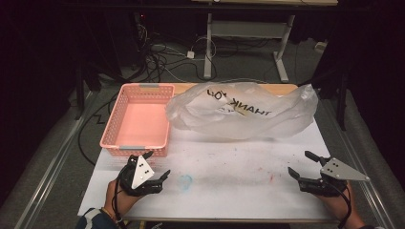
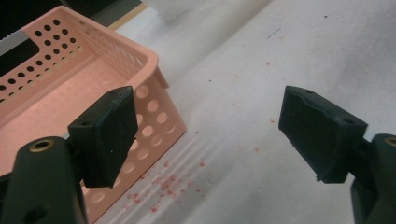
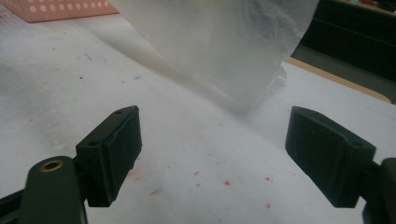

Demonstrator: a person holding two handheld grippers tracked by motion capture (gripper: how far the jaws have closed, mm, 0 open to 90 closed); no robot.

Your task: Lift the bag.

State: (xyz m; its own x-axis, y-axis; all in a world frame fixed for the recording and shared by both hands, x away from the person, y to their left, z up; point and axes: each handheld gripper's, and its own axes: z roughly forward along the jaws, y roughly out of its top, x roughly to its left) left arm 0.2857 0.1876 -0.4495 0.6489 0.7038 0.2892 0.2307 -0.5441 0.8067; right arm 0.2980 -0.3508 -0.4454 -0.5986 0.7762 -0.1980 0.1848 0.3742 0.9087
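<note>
A pink perforated basket (image 1: 138,120) stands empty at the table's far left; its near corner (image 2: 154,107) shows in the left gripper view. To its right lies a crumpled translucent plastic bag (image 1: 243,112) printed "THANK YOU", which also fills the back of the right gripper view (image 3: 219,46). My left gripper (image 1: 159,164) rests open at the front left, just below the basket, with nothing between its jaws (image 2: 210,135). My right gripper (image 1: 302,164) sits open at the front right, empty, pointing toward the bag (image 3: 212,154).
The white table cover (image 1: 229,167) carries red specks and a light blue smudge (image 1: 185,181). The wooden table edge (image 1: 279,87) shows behind the bag. Beyond the table are floor cables (image 1: 162,57) and a white desk frame (image 1: 248,33).
</note>
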